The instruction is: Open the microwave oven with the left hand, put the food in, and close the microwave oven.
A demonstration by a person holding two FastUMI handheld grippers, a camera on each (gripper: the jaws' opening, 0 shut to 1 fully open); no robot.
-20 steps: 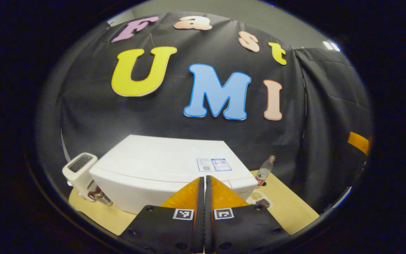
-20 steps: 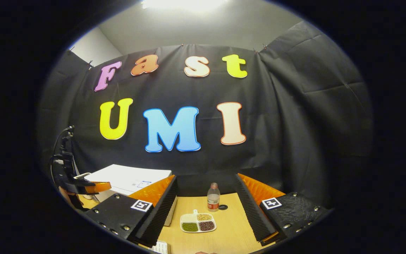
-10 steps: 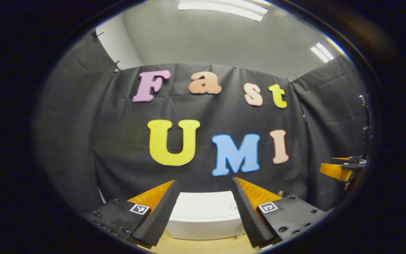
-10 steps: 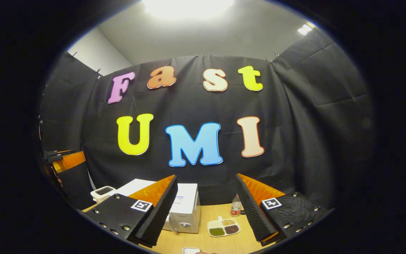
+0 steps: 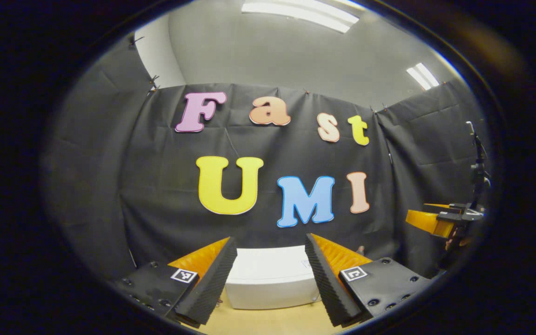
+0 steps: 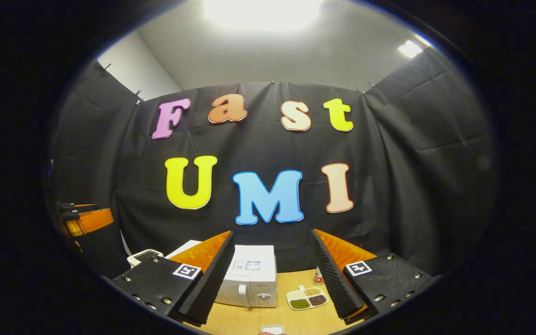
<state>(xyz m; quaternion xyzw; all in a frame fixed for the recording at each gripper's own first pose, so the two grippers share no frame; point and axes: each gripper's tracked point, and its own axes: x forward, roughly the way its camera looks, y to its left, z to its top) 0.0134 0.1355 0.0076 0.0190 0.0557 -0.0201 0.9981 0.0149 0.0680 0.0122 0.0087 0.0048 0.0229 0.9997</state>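
The white box-shaped microwave oven [image 6: 249,277] stands closed on the light wooden table [image 6: 296,318], far beyond both tongs. The left gripper [image 5: 268,279] and right gripper [image 6: 270,279] are spread wide, holding nothing. The white divided food tray [image 6: 307,298] lies right of the oven.

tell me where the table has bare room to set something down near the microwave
In the right gripper view, bare wood lies in front of the microwave, running toward the camera, and continues in front of the divided food tray. Beside the microwave's knob side it is crowded: the tray sits close by, with a bottle behind it. A small white item sits at the near edge.
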